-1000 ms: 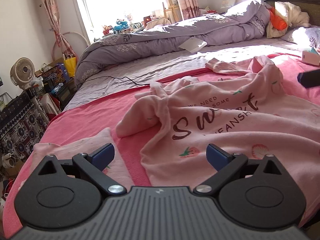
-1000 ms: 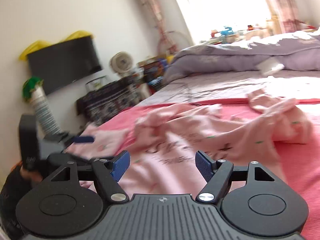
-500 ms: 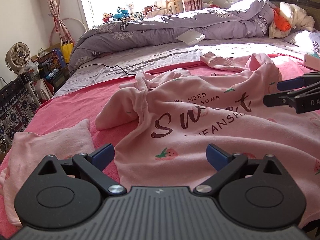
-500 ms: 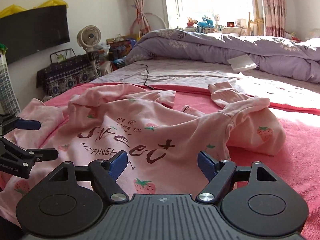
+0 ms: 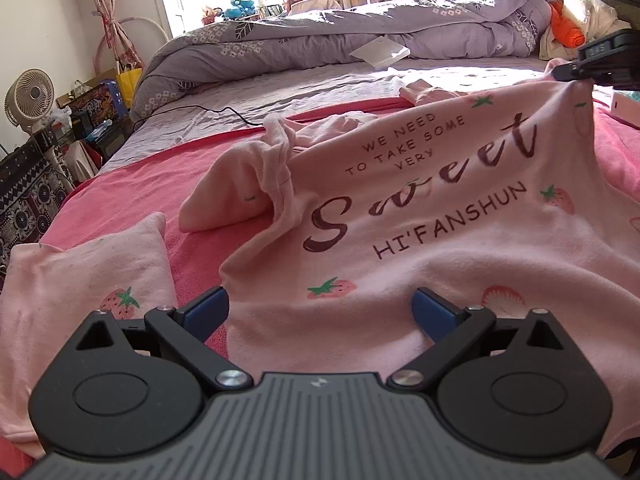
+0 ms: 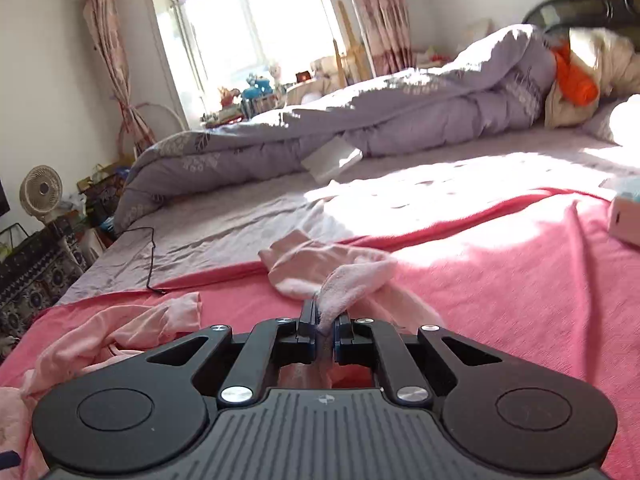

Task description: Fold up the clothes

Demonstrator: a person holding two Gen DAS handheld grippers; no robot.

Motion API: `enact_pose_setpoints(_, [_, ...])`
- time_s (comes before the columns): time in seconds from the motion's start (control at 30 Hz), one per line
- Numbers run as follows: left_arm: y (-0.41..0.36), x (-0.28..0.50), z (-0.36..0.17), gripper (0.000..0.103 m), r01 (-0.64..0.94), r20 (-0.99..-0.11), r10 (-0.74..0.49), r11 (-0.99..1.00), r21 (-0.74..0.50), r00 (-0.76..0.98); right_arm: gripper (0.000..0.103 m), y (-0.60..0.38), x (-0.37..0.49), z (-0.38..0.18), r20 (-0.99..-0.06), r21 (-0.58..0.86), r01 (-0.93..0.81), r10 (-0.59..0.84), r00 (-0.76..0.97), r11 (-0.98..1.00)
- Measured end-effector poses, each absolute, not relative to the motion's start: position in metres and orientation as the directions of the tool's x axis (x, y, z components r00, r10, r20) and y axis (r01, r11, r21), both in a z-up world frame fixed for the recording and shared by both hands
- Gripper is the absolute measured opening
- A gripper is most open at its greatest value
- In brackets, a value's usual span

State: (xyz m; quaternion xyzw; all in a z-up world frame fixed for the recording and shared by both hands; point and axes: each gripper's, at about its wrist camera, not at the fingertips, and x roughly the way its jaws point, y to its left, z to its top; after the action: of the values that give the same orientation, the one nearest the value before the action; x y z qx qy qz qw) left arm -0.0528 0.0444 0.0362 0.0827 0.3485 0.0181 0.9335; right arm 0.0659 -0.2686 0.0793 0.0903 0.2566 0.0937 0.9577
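Observation:
A pale pink sweatshirt (image 5: 420, 216) printed "Sweet" with strawberries lies on the red-pink blanket (image 5: 132, 188). Its far right corner is lifted and pulled taut. My left gripper (image 5: 320, 312) is open, its blue fingertips (image 5: 206, 312) spread just above the shirt's near hem. My right gripper (image 6: 324, 326) is shut on a bunched fold of the shirt (image 6: 348, 280); it also shows in the left wrist view at the upper right as the right gripper (image 5: 572, 70) holding up that corner. One sleeve (image 5: 256, 184) lies crumpled to the left, another sleeve (image 6: 312, 264) just ahead of my right gripper.
A folded pink garment (image 5: 84, 276) lies at the blanket's near left. A grey-purple duvet (image 5: 340, 40) is heaped at the far side with a white booklet (image 5: 380, 51) and a black cable (image 6: 150, 256). A pale box (image 6: 626, 220) sits at right. A fan (image 5: 29, 96) and clutter stand off the bed's left.
My right gripper went from open over the shirt to shut on its fabric, lifting the far right corner taut. My left gripper moved closer to the near hem and stayed open.

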Motion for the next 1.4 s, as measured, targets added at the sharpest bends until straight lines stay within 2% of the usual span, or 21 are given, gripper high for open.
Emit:
enact_pose_setpoints(0.13, [0.048, -0.053, 0.032, 0.1, 0.019, -0.655, 0.093, 0.987, 0.162, 0.75, 0.025, -0.273, 0.042, 0.063, -0.599, 0.131, -0.236, 0.267, 0.755, 0.963])
enact_pose_setpoints(0.17, [0.049, -0.052, 0.031, 0.1, 0.018, -0.657, 0.093, 0.987, 0.161, 0.748, 0.033, -0.274, 0.037, 0.058, -0.628, 0.115, -0.261, 0.274, 0.728, 0.958])
enact_pose_setpoints(0.2, [0.05, -0.052, 0.029, 0.1, 0.017, -0.658, 0.094, 0.987, 0.16, 0.747, 0.037, -0.275, 0.03, 0.059, -0.622, 0.125, -0.27, 0.287, 0.728, 0.955])
enact_pose_setpoints(0.23, [0.051, -0.053, 0.029, 0.1, 0.013, -0.659, 0.094, 0.988, 0.156, 0.746, 0.047, -0.277, 0.023, 0.063, -0.597, 0.154, -0.283, 0.317, 0.737, 0.947])
enact_pose_setpoints(0.27, [0.049, -0.052, 0.03, 0.1, 0.009, -0.659, 0.095, 0.988, 0.153, 0.747, 0.062, -0.276, 0.018, 0.066, -0.571, 0.184, -0.309, 0.357, 0.739, 0.933])
enact_pose_setpoints(0.3, [0.047, -0.051, 0.031, 0.1, 0.004, -0.656, 0.096, 0.989, 0.149, 0.748, 0.068, -0.275, 0.014, 0.07, -0.543, 0.213, -0.337, 0.398, 0.74, 0.917])
enact_pose_setpoints(0.43, [0.045, -0.051, 0.039, 0.1, -0.019, -0.635, 0.1, 0.991, 0.133, 0.766, 0.078, -0.231, 0.014, 0.076, -0.503, 0.131, -0.538, 0.523, 0.688, 0.833])
enact_pose_setpoints(0.47, [0.045, -0.051, 0.041, 0.1, -0.021, -0.633, 0.098, 0.992, 0.127, 0.768, 0.083, -0.218, 0.019, 0.069, -0.509, 0.107, -0.571, 0.538, 0.672, 0.814])
enact_pose_setpoints(0.53, [0.043, -0.051, 0.04, 0.1, -0.026, -0.636, 0.103, 0.991, 0.129, 0.765, 0.084, -0.193, 0.028, 0.056, -0.526, 0.061, -0.626, 0.559, 0.642, 0.777])
enact_pose_setpoints(0.6, [0.042, -0.05, 0.039, 0.1, -0.03, -0.641, 0.108, 0.991, 0.132, 0.76, 0.085, -0.172, 0.04, 0.042, -0.557, 0.017, -0.613, 0.517, 0.65, 0.79])
enact_pose_setpoints(0.67, [0.042, -0.049, 0.037, 0.1, -0.032, -0.646, 0.109, 0.991, 0.13, 0.755, 0.099, -0.159, 0.052, 0.027, -0.592, -0.037, -0.589, 0.457, 0.664, 0.807])
enact_pose_setpoints(0.73, [0.041, -0.048, 0.035, 0.1, -0.035, -0.651, 0.11, 0.991, 0.128, 0.751, 0.103, -0.155, 0.058, 0.018, -0.631, -0.048, -0.583, 0.428, 0.647, 0.811])
enact_pose_setpoints(1.4, [0.042, -0.044, 0.023, 0.103, -0.05, -0.669, 0.111, 0.993, 0.11, 0.735, 0.103, -0.159, 0.055, 0.015, -0.629, -0.048, -0.585, 0.43, 0.647, 0.81])
